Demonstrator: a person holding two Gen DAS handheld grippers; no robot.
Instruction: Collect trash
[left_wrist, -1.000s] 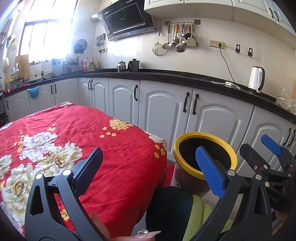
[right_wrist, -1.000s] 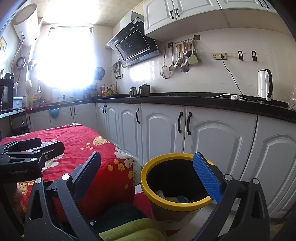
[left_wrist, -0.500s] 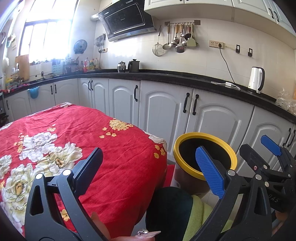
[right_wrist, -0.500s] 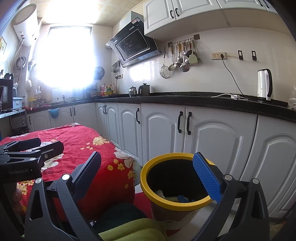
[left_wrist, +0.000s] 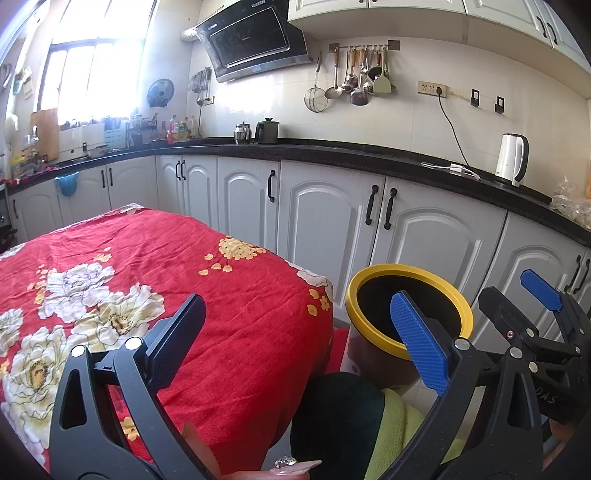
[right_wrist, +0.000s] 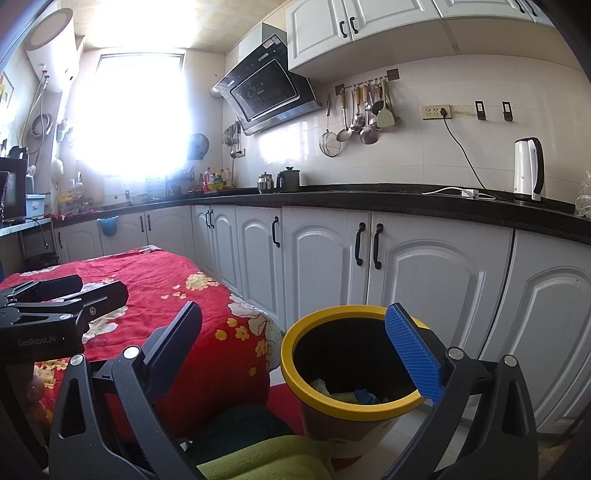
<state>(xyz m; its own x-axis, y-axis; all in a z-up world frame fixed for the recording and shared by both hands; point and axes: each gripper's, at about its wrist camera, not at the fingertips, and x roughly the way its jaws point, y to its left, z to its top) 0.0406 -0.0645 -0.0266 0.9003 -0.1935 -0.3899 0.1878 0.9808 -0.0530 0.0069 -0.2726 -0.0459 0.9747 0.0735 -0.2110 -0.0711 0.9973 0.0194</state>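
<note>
A yellow-rimmed trash bin (left_wrist: 410, 271) (right_wrist: 291, 363) stands on the floor beside the table, with scraps of trash (right_wrist: 354, 393) in its bottom. My left gripper (left_wrist: 299, 332) hovers open over the table's near corner, nothing between its fingers. My right gripper (right_wrist: 295, 345) is open too, held just in front of the bin, empty. The right gripper (left_wrist: 524, 299) also shows at the right edge of the left wrist view, and the left gripper (right_wrist: 88, 288) at the left of the right wrist view. No loose trash shows on the table.
A table under a red floral cloth (left_wrist: 147, 266) fills the left. White cabinets (left_wrist: 325, 221) with a black counter (left_wrist: 406, 158) run behind, holding a white kettle (left_wrist: 511, 157). A person's green sleeve (right_wrist: 266, 459) lies below the grippers.
</note>
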